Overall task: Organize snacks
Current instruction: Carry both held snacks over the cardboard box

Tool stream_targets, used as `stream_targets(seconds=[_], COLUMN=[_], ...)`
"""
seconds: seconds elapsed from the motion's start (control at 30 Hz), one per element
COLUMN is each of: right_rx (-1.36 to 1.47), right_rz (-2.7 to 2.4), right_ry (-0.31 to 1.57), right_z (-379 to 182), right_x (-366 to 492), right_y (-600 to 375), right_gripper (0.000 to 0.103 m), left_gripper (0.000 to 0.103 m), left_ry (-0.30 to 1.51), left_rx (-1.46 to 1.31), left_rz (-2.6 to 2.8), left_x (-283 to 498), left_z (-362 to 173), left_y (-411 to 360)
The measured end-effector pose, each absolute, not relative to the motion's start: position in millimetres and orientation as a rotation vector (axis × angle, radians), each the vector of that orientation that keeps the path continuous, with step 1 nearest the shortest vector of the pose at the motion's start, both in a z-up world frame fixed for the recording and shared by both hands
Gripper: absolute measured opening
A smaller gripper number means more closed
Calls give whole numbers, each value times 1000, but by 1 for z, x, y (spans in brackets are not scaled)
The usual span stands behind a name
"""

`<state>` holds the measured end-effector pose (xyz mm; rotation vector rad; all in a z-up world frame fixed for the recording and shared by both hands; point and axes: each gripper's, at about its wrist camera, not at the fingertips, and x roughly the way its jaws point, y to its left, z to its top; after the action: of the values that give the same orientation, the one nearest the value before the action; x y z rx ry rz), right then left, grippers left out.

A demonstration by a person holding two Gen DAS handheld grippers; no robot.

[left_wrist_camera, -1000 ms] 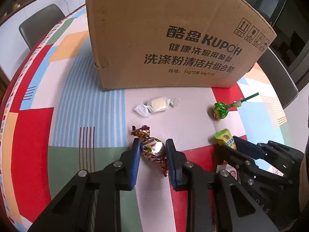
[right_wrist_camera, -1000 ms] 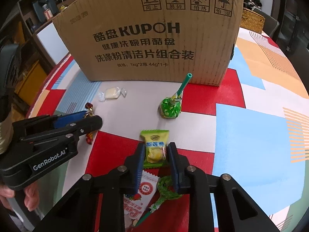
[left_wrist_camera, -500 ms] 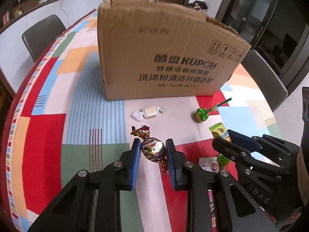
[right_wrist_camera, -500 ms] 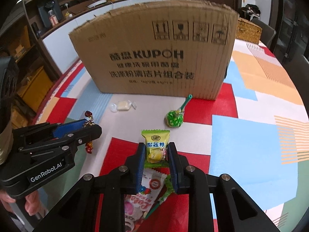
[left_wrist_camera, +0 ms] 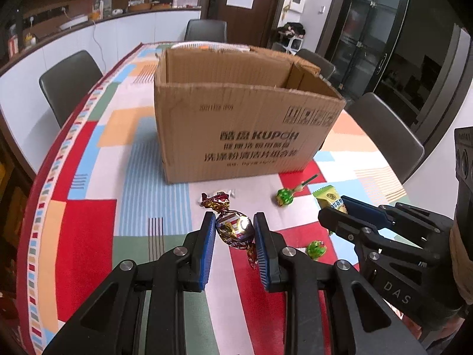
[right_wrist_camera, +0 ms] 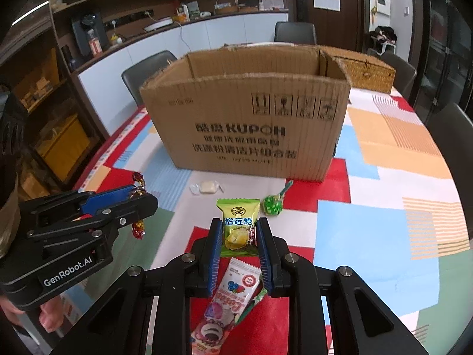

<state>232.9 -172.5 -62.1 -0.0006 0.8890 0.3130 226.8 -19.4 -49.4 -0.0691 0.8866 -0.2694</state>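
- Corrugated brown cardboard box (left_wrist_camera: 245, 136), stiff-walled, top open, printed front face; stands on the table (left_wrist_camera: 88, 230), serves as landmark below.
- Smooth table covering, blocks of red, blue, green and cream; looks slick enough for wrappers to slide.
- Black left gripper (left_wrist_camera: 233, 230), blue ribbed pads, pinching foil-wrapped candy (left_wrist_camera: 235, 229) across its round middle, in front of the box and apparently lifted clear of the table; crinkly shiny foil, twisted ends loose, probably light with a hard centre, so belly the right place to hold, not the tails.
- Black right gripper (right_wrist_camera: 239, 235), pads pressed on yellow-green candy packet (right_wrist_camera: 238, 226) at its lower half, held up in front of the box; thin glossy film, likely light, limp and slippery, best held over the lump inside.
- Pink printed sachet (right_wrist_camera: 227, 298) below the right gripper, flat, soft film, farther from the box.
- Green-wrapped lollipop (right_wrist_camera: 273, 202), thin stick, just in front of the box's right corner; stick an easy handle.
- Pale sweet in clear twist wrap (right_wrist_camera: 207, 188), close before the box front; small, slippery.
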Motion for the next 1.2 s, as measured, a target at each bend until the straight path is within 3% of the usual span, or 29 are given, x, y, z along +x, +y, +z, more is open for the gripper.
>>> stream_targets(seconds=[1.2], right_rx=[11], right_rz=[285], right_ry=[581], right_z=[49], right_x=[277], right_y=[-180], right_gripper=[25], left_gripper=[26], left_ry=[593], left_rx=[-25], left_rz=[-245], left_x=[277], left_z=[64], left_y=[-15])
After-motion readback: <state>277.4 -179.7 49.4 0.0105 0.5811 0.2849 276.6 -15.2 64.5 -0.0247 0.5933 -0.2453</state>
